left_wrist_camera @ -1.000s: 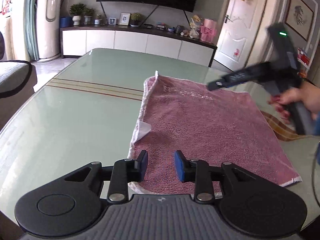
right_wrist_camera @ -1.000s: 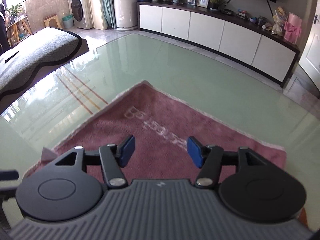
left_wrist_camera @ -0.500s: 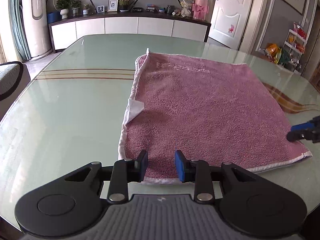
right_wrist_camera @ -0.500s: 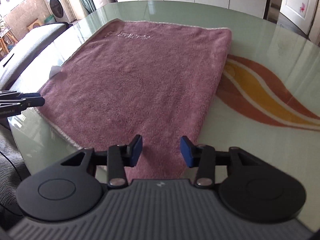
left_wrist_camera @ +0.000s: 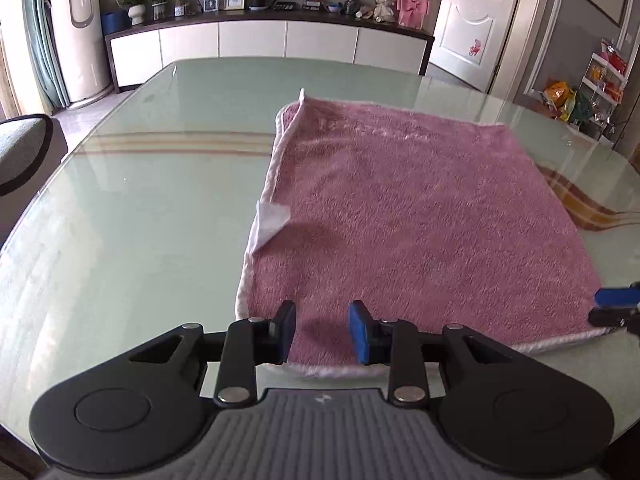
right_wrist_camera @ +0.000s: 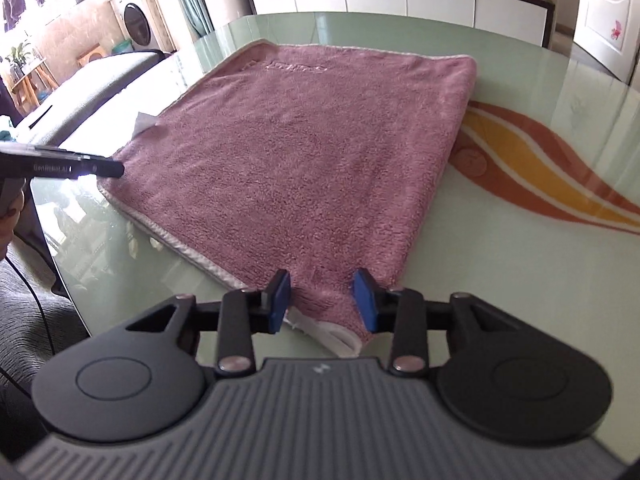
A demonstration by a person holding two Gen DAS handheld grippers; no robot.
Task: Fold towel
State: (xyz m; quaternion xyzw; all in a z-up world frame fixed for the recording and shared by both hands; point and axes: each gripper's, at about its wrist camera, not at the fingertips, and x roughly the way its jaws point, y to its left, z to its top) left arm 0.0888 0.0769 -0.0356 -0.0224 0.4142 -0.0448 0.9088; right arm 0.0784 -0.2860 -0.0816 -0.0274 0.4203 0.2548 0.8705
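Observation:
A pink towel [left_wrist_camera: 404, 216] with a white hem lies flat, folded double, on the glass table; it also shows in the right wrist view [right_wrist_camera: 304, 148]. A small white label [left_wrist_camera: 270, 218] sticks out at its left edge. My left gripper [left_wrist_camera: 322, 330] is open, its jaws over the towel's near edge by the near left corner. My right gripper [right_wrist_camera: 322, 298] is open, its jaws astride the towel's near right corner. The right gripper's tips show at the right of the left wrist view [left_wrist_camera: 614, 306]. The left gripper shows at the left of the right wrist view [right_wrist_camera: 72, 164].
The pale green glass table [left_wrist_camera: 132, 216] has a curved near edge and an orange and yellow swirl pattern [right_wrist_camera: 552, 172] right of the towel. A grey sofa [right_wrist_camera: 80, 92] stands left of the table. A white sideboard [left_wrist_camera: 264, 46] and a door [left_wrist_camera: 476, 20] stand at the far wall.
Both grippers have come down to the towel's near edge. The right gripper swung from above the towel to its near right corner. Both jaws stayed open.

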